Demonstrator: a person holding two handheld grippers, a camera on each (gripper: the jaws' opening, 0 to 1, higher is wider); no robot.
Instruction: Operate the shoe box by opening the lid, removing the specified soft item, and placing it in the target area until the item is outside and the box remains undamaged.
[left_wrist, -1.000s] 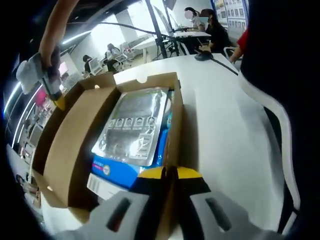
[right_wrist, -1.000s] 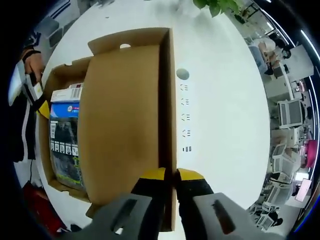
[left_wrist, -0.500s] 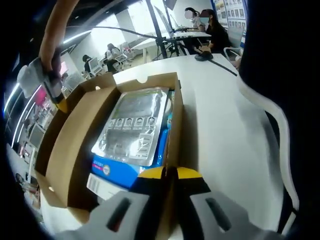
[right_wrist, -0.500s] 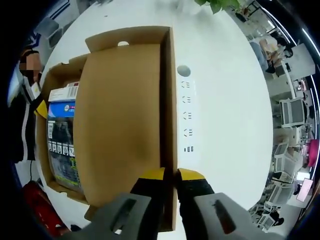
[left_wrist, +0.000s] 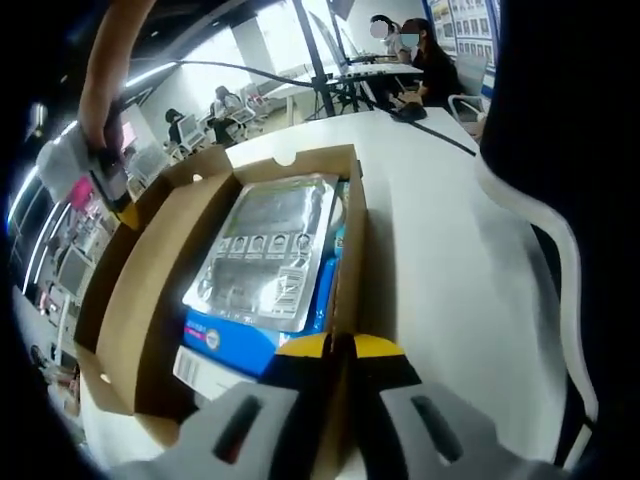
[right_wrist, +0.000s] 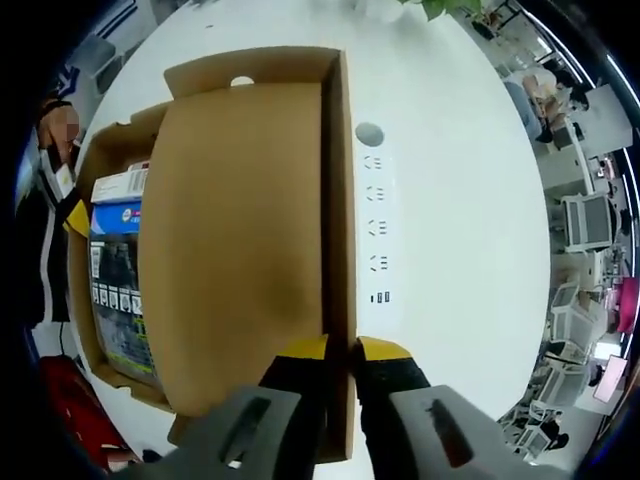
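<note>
Shoe box (left_wrist: 150, 300), lid (right_wrist: 240, 260) swung open on white worktop (right_wrist: 450, 200): left tongs (left_wrist: 338, 350) clamped on box wall, right tongs (right_wrist: 338, 352) on lid edge; foil packet (left_wrist: 265, 250) inside, lifting due next.

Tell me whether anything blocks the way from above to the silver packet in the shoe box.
Nothing visible covers the silver packet: the lid is raised clear of it. Both grippers are occupied, though: the left gripper is clamped on the shoe box wall, the right gripper on the lid's edge.

Both views face the shoe box (left_wrist: 200, 270) closely, from opposite sides
</note>
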